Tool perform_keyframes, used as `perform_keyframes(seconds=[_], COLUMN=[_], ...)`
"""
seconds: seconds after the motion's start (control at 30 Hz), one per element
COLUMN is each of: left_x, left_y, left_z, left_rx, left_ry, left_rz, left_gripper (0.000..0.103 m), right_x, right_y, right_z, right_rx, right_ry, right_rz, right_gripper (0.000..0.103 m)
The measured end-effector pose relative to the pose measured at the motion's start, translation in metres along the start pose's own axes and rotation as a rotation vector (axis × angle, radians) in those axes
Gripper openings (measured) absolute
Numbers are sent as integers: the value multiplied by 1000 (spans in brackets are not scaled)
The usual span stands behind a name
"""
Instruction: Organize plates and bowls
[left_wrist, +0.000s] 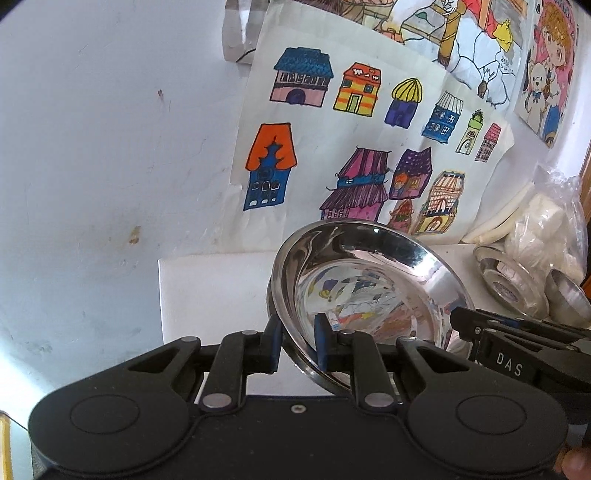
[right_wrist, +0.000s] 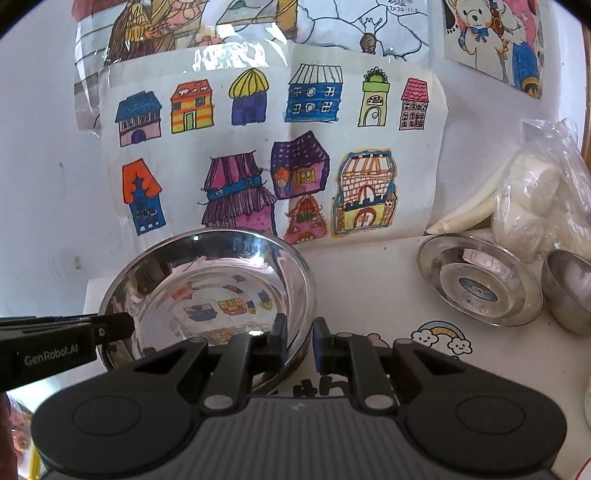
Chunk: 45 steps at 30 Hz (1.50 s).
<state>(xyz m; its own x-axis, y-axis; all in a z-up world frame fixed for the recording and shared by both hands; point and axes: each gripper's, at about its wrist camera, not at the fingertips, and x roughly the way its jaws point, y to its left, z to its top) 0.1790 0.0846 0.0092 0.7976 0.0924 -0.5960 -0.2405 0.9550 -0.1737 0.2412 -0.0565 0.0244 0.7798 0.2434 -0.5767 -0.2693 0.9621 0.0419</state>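
Two tools hold one shiny bowl.
The left tool (left_wrist: 297, 347) and right tool (right_wrist: 299, 345) each pinch the big bowl's (right_wrist: 207, 280) rim; a plate (right_wrist: 480, 284) sits far right on the bench (right_wrist: 369, 280).

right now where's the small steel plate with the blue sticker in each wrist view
Left wrist: small steel plate at the far right edge, tilted by the lens, beside the steel cup.
Right wrist: small steel plate at right of centre, flat on the table.
Shared landmark: the houses drawing on the wall.
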Motion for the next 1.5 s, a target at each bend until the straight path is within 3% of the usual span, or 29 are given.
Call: perform_keyframes(seconds=[0.77,0.83,0.9,0.97,1.03,1.1,1.17,1.27,1.5], left_x=[13,11,9,5,2,-2,-7,-12,-8], left_y=[3,3,3,2,0,-3,-8,-21,-70], left_z=[2,3,4,7,10,12,17,25,48], left_rx=[14,13,10,15,18,16,10,33,131], left_ry=[36,31,21,6,-15,-40,-79,-123,-153], left_rz=[34,41,45,49,55,62,63,30,-127], left_gripper=[22,26,36,44,60,90,99,102,102], right_x=[7,5,3,0,-3,-7,-11,-19,-36], right_y=[5,4,3,-1,-6,-13,-21,-34,-78], right_z=[-6,-5,-5,-6,-7,-9,-12,-15,-19], right_rx=[-26,-22,-15,-4,12,30,57,91,186], right_ry=[-11,-19,-29,-40,-56,-74,-98,-133,-166], right_rz=[-17,-18,-21,-26,-34,-51,-76,-122,-207], right_gripper=[20,20,20,30,41,53,72,86,90])
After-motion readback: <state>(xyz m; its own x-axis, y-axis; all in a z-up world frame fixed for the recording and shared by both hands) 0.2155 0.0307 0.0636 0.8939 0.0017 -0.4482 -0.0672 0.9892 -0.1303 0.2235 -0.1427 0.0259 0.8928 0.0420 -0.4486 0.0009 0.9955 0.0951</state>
